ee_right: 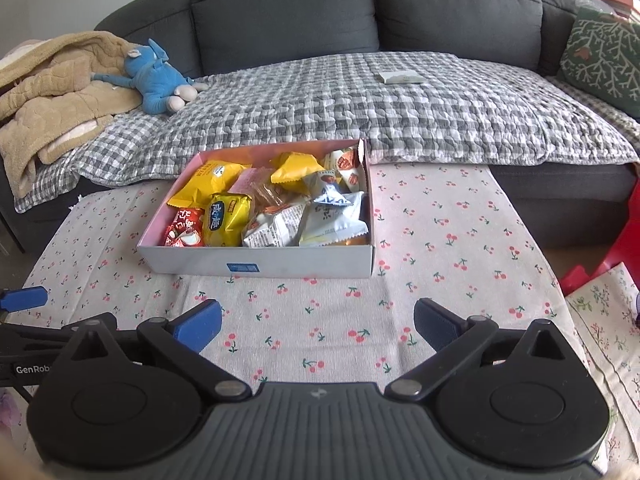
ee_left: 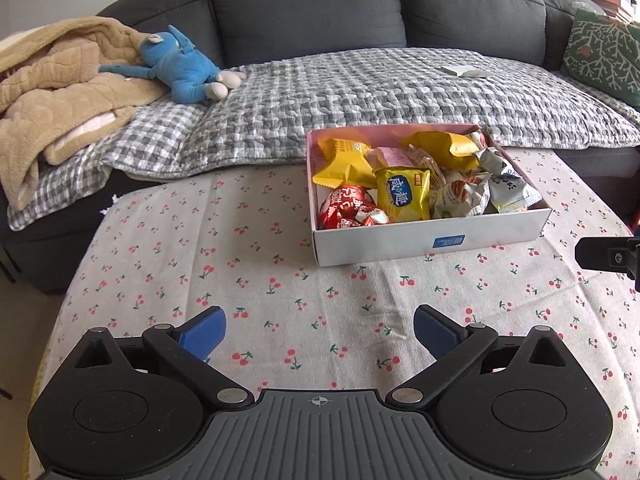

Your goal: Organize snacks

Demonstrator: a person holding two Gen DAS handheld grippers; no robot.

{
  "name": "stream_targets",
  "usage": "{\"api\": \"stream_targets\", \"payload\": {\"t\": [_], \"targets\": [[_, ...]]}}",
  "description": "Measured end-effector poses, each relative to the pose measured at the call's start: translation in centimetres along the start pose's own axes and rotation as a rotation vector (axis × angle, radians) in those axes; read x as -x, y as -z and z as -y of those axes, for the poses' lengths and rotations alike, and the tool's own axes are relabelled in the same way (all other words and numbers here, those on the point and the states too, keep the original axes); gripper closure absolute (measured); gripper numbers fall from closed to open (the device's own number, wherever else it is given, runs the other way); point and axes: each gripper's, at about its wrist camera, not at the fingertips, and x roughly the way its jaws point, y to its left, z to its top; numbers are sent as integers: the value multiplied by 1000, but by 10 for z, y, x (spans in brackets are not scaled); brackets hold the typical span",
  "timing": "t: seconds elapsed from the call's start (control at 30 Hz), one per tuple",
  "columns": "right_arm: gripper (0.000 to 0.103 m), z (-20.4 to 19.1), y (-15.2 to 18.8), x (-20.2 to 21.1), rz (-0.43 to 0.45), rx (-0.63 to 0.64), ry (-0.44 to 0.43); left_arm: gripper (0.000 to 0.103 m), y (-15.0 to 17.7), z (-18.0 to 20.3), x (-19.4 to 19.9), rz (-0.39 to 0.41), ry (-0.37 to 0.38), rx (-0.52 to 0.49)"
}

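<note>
Both tools stand wide open with nothing between their blue pads, over bare cherry-print worktop (ee_left: 256, 264). The snack box (ee_left: 400, 242) sits ahead and right of the left tool (ee_left: 320, 334), ahead and left of the right tool (ee_right: 318, 326), at the worktop's far edge against the sofa (ee_right: 360, 8). Its packets overlap, so the lower ones are hidden. Only the right view shows something red (ee_right: 628, 236), cut off at the right, possibly a stool.
</note>
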Motion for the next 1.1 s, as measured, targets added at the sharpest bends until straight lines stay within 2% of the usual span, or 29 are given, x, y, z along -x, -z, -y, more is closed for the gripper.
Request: {"api": "stream_targets", "payload": {"t": [0.1, 0.23, 0.5, 1.1], "targets": [[0, -1, 5, -1, -19, -2, 2, 0, -1, -3, 3, 3, -8, 22], [1, -4, 14, -4, -39, 26, 45, 0, -1, -4, 2, -4, -24, 37], [0, -2, 13, -10, -80, -23, 35, 0, 2, 1, 1, -12, 8, 48], [0, -11, 16, -12, -102, 14, 33, 0, 4, 4, 2, -31, 46, 61]]}}
